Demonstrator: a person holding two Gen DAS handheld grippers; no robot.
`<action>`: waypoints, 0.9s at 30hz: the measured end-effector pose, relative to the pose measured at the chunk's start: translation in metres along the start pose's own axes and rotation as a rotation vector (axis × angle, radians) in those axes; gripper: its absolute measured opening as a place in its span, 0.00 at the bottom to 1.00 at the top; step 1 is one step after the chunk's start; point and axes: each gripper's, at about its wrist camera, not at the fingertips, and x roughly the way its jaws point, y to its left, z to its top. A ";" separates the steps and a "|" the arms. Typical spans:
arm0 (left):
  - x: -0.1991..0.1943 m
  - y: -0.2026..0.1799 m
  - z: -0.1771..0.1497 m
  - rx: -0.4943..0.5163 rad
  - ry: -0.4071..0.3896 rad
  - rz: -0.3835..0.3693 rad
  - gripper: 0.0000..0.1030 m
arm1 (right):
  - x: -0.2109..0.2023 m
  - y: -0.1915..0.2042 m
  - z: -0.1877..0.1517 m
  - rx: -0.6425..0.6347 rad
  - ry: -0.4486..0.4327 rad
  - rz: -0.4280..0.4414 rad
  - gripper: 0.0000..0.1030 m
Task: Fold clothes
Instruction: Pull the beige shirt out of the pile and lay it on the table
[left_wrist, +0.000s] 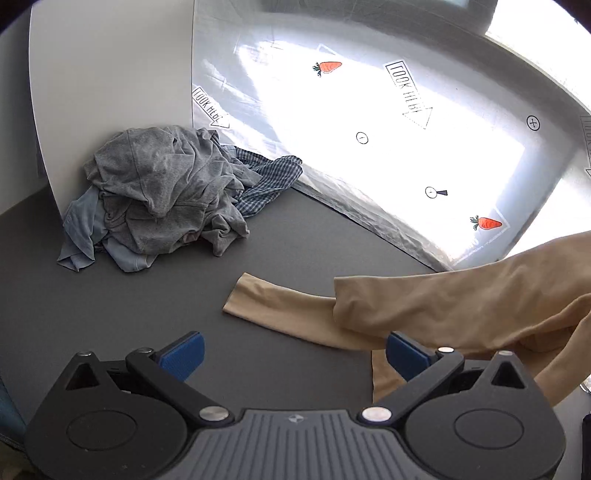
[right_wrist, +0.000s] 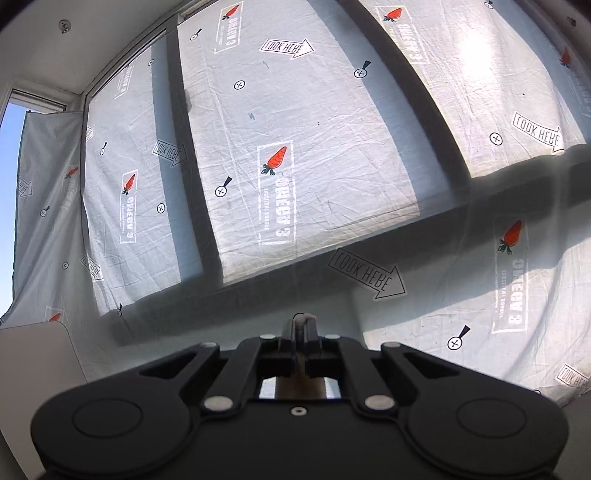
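Left gripper (left_wrist: 295, 354): jaws wide apart, nothing between them, hovering above the grey bench (left_wrist: 303, 236). Right gripper (right_wrist: 298, 325): jaws closed on a thin edge of pale cloth, pointing level toward the printed sheet (right_wrist: 332, 147) over the window.

The beige garment (left_wrist: 461, 310) hangs lifted at the right of the left wrist view, one sleeve (left_wrist: 273, 302) trailing flat on the bench just beyond the open jaws. A heap of unfolded clothes (left_wrist: 162, 195), grey and checked, lies at the far left against the white panel (left_wrist: 110, 74), well apart from the garment.

Assessment: the garment appears to be in the lift-and-spread step, with folding not yet begun. To do it well, the free left jaws should take a matching edge opposite the right-hand grip, so the cloth hangs square before lowering. Lay it on bare bench, clear of the heap, smoothing the trailing sleeve.
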 end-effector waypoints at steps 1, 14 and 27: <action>-0.004 -0.011 -0.010 0.006 0.010 -0.014 1.00 | -0.007 -0.017 0.002 -0.019 0.012 -0.041 0.04; 0.010 -0.079 -0.068 0.097 0.120 -0.016 1.00 | -0.038 -0.209 -0.081 -0.093 0.418 -0.563 0.22; 0.132 -0.098 -0.086 0.206 0.369 0.106 1.00 | 0.057 -0.124 -0.218 -0.381 0.810 -0.199 0.38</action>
